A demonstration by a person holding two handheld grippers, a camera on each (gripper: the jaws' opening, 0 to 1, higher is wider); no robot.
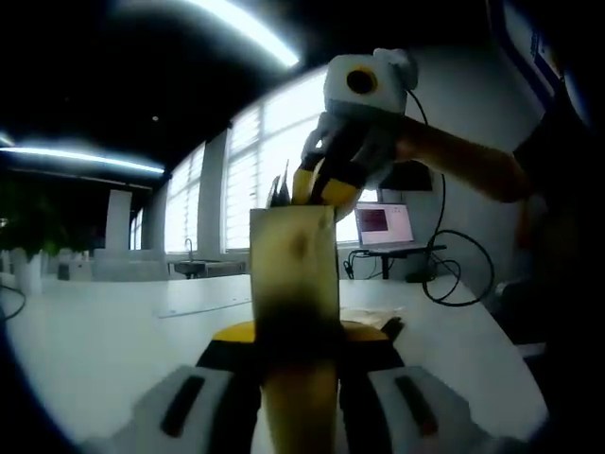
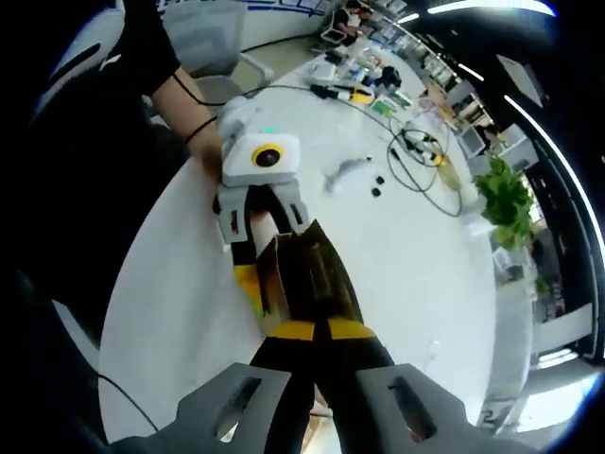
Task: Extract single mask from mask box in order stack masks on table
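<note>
The mask box (image 1: 293,260) is a tall brown carton standing upright, dark against the windows. My left gripper (image 1: 298,340) is shut on its lower part, with yellow pads on either side. My right gripper (image 1: 319,182) comes down from above onto the box's top end, held by a person's hand. In the right gripper view the mask box (image 2: 304,274) lies straight ahead over the white table (image 2: 425,265). My right gripper (image 2: 317,323) has its jaws drawn together at the box's near end. The left gripper (image 2: 263,248) clamps the far end. No mask shows outside the box.
An open laptop (image 1: 383,225) on a stand and looping black cables (image 1: 456,276) sit on the table behind the box. More cables (image 2: 416,151), small dark bits (image 2: 376,185), a green plant (image 2: 501,194) and clutter (image 2: 359,91) lie further along. The person's arm (image 2: 180,99) reaches in.
</note>
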